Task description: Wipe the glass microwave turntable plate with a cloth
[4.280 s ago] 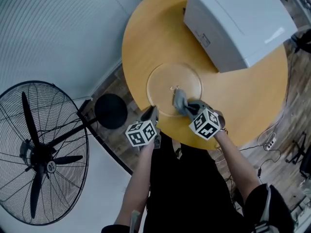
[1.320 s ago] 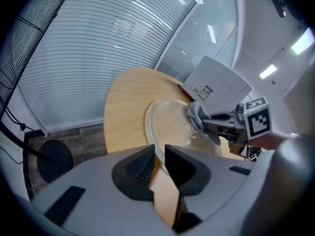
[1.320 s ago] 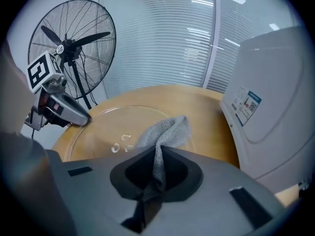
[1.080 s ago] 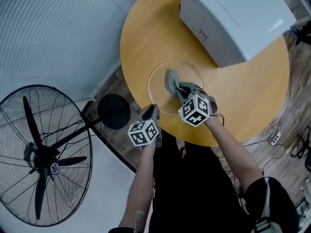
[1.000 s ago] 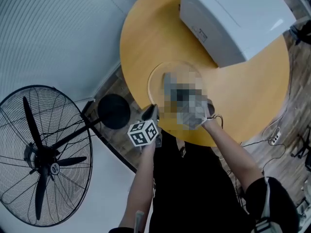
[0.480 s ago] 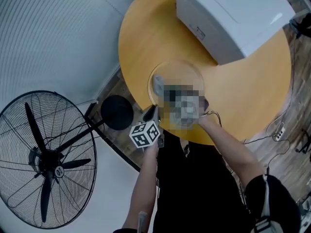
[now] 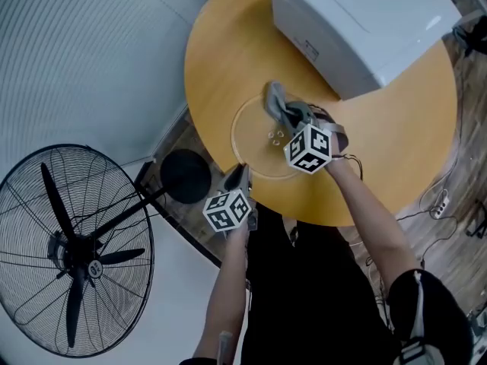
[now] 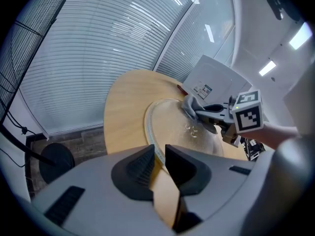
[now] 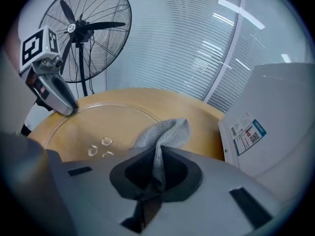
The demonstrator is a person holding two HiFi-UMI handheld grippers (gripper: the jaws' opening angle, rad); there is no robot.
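My right hand-held gripper (image 7: 284,113) clamps the grey cloth (image 7: 273,97); pressing hard near the rim could skid the round glass plate (image 7: 251,144).

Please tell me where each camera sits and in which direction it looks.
Head view: on the person's head, facing steeply down at the table, glass turntable plate and microwave; forearms, left gripper and right gripper show.
Left gripper view: on the left gripper, facing across the plate toward the microwave; its jaws grip the plate's rim.
Right gripper view: on the right gripper, facing the fan; its jaws pinch the cloth.
Shared: each gripper view shows the other gripper.
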